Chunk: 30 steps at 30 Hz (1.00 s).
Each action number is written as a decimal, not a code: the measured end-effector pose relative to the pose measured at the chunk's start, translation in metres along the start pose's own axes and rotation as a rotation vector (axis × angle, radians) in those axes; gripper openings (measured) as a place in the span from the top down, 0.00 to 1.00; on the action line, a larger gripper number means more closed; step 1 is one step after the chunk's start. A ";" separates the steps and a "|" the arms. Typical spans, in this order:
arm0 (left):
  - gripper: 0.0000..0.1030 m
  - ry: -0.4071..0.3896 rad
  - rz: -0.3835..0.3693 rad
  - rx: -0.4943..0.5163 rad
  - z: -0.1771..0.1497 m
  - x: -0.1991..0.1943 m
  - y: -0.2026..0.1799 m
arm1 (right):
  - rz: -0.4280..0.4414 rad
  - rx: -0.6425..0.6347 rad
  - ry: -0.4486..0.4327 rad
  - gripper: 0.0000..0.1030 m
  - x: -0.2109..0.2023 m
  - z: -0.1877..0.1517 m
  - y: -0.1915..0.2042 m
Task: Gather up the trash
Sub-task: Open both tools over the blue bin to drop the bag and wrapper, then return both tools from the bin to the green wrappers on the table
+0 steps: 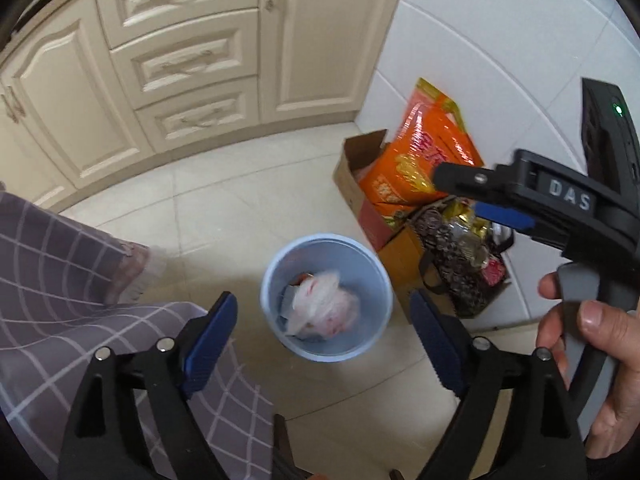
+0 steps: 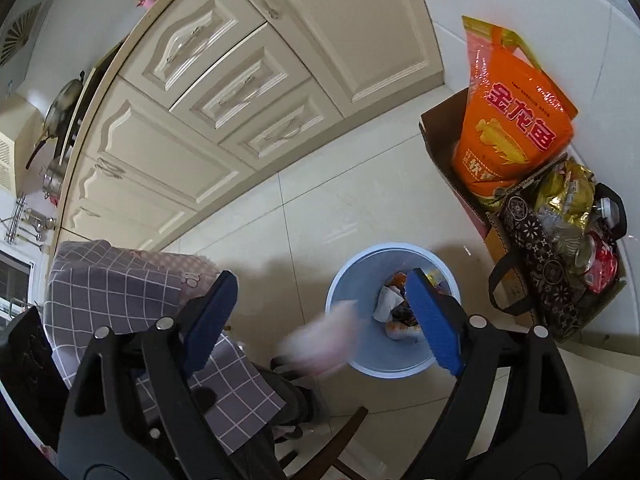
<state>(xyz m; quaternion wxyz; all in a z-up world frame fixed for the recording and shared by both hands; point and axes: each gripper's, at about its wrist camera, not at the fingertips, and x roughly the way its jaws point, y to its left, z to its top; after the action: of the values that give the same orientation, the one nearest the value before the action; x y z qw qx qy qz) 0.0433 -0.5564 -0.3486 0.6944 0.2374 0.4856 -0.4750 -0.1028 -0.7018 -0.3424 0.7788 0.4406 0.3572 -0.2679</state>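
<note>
Seen from above, the left gripper point(image 1: 324, 344) hangs with fingers spread wide and empty. Past them a light blue bin point(image 1: 326, 297) stands on the tiled floor point(image 1: 224, 200), a crumpled white-and-pink bag point(image 1: 324, 306) inside. The right gripper point(image 2: 320, 320) is likewise wide open, a blurred pale scrap point(image 2: 320, 344) between its fingers. Beyond stand cardboard boxes point(image 1: 360, 184), then cream cabinets point(image 1: 180, 60).
</note>
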 end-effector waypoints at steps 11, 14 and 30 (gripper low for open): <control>0.13 -0.100 0.053 -0.021 0.007 -0.048 0.007 | -0.007 -0.035 -0.044 0.06 -0.022 0.003 0.018; 0.13 -0.132 0.056 -0.025 0.008 -0.063 0.009 | -0.003 -0.054 -0.061 0.06 -0.031 0.004 0.028; 0.13 -0.396 0.129 -0.055 -0.002 -0.197 0.036 | 0.120 -0.239 -0.173 0.06 -0.084 0.008 0.141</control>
<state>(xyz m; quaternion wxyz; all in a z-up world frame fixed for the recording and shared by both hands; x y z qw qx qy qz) 0.0593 -0.4546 -0.1769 0.8114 0.1509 0.3365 -0.4534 -0.0482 -0.6339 -0.2035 0.8681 0.3406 0.2911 -0.2136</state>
